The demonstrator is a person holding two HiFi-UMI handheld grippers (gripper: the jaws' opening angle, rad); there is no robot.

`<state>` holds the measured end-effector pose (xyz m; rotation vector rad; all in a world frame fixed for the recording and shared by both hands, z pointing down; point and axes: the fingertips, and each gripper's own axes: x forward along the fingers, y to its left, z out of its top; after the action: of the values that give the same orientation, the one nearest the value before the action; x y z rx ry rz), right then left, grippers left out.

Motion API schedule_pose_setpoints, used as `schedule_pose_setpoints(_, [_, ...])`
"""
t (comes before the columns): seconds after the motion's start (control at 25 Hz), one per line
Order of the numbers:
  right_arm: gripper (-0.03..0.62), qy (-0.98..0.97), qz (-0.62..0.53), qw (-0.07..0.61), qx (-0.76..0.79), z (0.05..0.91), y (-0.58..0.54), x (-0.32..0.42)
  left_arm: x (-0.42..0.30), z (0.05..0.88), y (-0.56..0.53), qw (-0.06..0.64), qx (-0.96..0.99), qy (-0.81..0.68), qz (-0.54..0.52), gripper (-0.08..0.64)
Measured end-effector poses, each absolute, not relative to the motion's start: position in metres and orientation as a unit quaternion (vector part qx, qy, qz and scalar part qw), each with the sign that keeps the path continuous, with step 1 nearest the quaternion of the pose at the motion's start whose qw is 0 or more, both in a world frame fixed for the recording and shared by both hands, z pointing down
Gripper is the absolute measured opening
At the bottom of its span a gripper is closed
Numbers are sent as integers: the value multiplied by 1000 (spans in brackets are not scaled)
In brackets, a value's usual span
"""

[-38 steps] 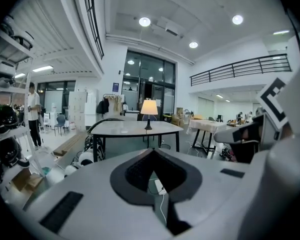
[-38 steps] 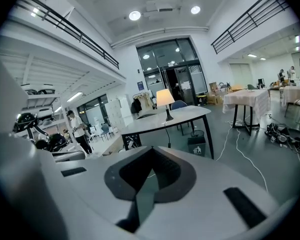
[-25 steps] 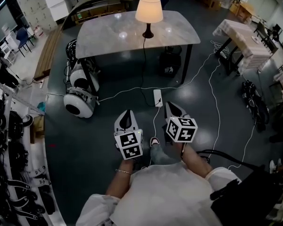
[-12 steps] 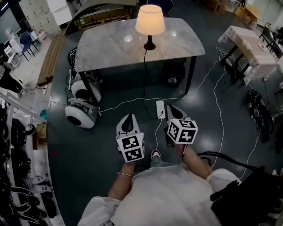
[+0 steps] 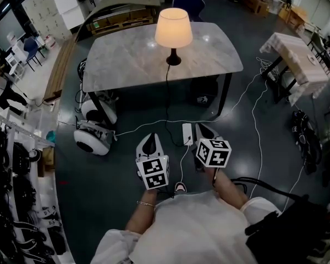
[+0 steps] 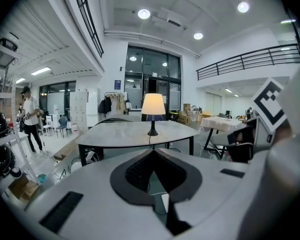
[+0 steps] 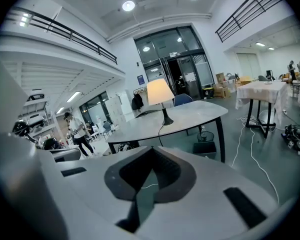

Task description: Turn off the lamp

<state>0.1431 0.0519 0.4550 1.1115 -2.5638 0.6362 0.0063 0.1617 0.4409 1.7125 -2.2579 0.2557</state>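
The lamp [image 5: 173, 29] is lit, a cream shade on a dark base, standing on the grey marble table [image 5: 121, 65] ahead of me. Its black cord drops over the table's front edge toward a white power strip [image 5: 187, 133] on the floor. My left gripper [image 5: 148, 139] and right gripper [image 5: 203, 130] are held side by side over the dark floor, well short of the table, both shut and holding nothing. The lamp [image 6: 153, 105] stands beyond my left gripper [image 6: 153, 151] in the left gripper view. In the right gripper view the lamp [image 7: 159, 91] is up and slightly right of my right gripper [image 7: 151, 149].
A white wheeled machine [image 5: 92, 133] and a black box [image 5: 202, 89] sit under the table. White cables [image 5: 253, 109] trail over the floor. A cloth-covered table [image 5: 294, 51] stands at the right, gear racks [image 5: 11, 164] at the left. A person [image 6: 29, 119] stands far left.
Both grippers and my view have moved forward toward the table, so lamp and table look nearer and larger. Both grippers stay shut and side by side.
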Motion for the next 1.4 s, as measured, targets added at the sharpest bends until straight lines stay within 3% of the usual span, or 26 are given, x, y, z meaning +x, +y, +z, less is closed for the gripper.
schedule_pose_setpoints(0.92, [-2, -869, 254, 170, 388, 493, -20, 132, -13, 467, 79, 174, 600, -773, 112, 6])
schedule_pose_setpoints(1.4, [-2, -862, 252, 171, 406, 487, -71, 90, -55, 456, 12, 170, 625, -754, 108, 6])
